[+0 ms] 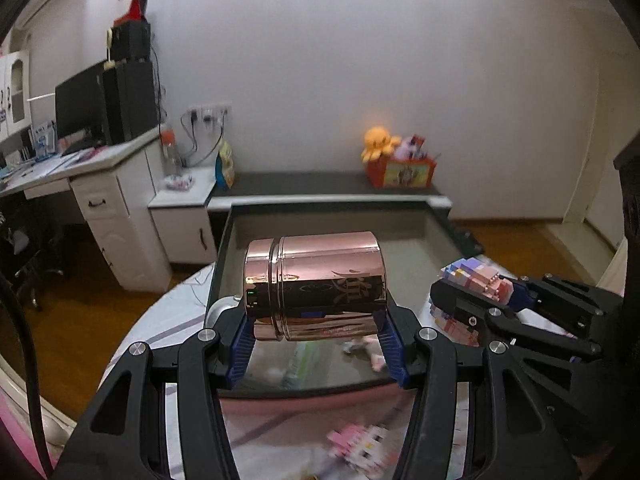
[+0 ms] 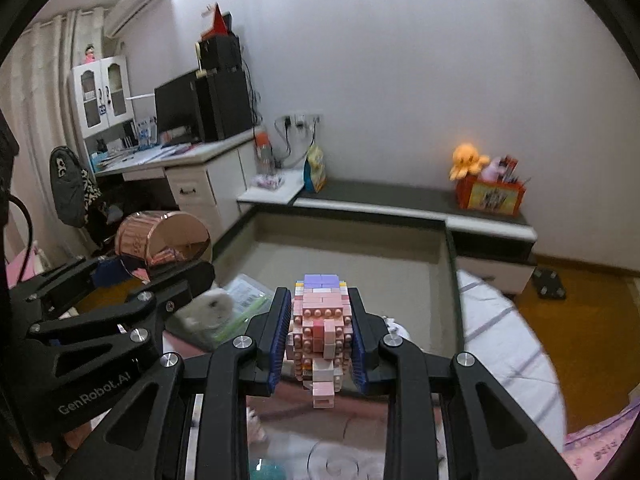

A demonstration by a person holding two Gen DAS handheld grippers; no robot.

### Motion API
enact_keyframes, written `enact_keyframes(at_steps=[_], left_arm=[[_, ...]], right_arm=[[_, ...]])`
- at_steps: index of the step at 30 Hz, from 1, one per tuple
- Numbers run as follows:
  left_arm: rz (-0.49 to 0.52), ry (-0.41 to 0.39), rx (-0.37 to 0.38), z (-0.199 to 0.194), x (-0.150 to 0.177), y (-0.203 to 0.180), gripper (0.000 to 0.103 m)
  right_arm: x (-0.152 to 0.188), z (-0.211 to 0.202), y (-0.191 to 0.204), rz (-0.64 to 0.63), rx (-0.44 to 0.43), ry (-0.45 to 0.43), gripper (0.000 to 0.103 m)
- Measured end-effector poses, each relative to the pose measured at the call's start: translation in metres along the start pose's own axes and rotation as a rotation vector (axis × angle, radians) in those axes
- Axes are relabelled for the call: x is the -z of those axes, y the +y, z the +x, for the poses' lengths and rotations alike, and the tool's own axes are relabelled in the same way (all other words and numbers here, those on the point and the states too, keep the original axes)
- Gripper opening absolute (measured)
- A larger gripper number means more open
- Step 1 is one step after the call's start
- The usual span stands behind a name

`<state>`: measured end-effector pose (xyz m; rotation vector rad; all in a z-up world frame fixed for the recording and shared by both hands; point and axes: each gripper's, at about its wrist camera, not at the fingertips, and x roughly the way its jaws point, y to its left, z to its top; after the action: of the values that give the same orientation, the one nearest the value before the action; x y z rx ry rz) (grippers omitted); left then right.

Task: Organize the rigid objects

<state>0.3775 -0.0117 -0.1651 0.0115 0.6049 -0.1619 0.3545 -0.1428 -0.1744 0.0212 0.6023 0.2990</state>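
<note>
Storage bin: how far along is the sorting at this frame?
Done: the grey bin already seems to hold a clear packet and a fluffy grey toy, though both are blurred. In hand: the left gripper grips a rose-gold canister sideways, and the right gripper clamps a pink block figure, both over the bin. Left: releasing both, plus a pink-white block figure outside the bin.

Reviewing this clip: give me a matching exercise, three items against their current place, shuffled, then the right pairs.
Items:
1. rose-gold canister
2. pink brick figure
3. orange plush octopus

Places:
A. on the red box at the wall
B. held sideways in the left gripper
C. clamped in the right gripper

Pairs: 1-B, 2-C, 3-A
</note>
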Motion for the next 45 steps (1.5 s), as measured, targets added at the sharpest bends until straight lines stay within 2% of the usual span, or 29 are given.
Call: enact_keyframes(at_steps=[4,8,11,14,16,18,19,28,30,37,45], left_arm=[[0.015,0.031,-0.029,0.027,0.004,0.002,0.054],[0.029,0.034,-0.035,0.034,0.007,0.000,0.055],[0.055,0.010,-0.082,0.029,0.005,-0.002,0.066],[0.035,-0.029,-0.091,0.010,0.002,0.005,0.078],[0.005,-0.062,-0.083,-0.006,-0.002,0.013,0.092],[-0.015,-0.099,-0.077,-0.027,-0.003,0.016,0.098],[-0.023,-0.120,-0.080,-0.041,-0.002,0.016,0.098],[0.010,-0.250,-0.140,-0.153,0.030,-0.003,0.103],[0.018,-0.256,-0.150,-0.174,0.038,-0.008,0.103],[-0.022,-0.302,-0.100,-0.241,0.061,-0.010,0.103],[-0.013,-0.368,-0.107,-0.299,0.078,-0.020,0.103]], right_arm=[[0.003,0.036,-0.010,0.015,-0.007,0.075,0.028],[0.009,0.049,-0.012,0.018,0.001,0.099,0.028],[0.010,0.048,-0.018,0.039,0.001,0.105,0.029],[0.009,0.041,-0.022,0.049,0.038,0.106,0.047],[0.008,0.026,-0.026,0.058,0.064,0.077,0.071],[0.008,0.004,-0.029,0.072,0.081,0.037,0.085],[0.008,-0.011,-0.028,0.072,0.073,0.010,0.088],[0.016,-0.123,0.017,0.006,0.085,-0.167,0.091],[0.022,-0.151,0.028,-0.010,0.094,-0.209,0.092],[0.043,-0.218,0.056,-0.038,0.113,-0.281,0.092],[0.060,-0.272,0.080,-0.054,0.126,-0.359,0.092]])
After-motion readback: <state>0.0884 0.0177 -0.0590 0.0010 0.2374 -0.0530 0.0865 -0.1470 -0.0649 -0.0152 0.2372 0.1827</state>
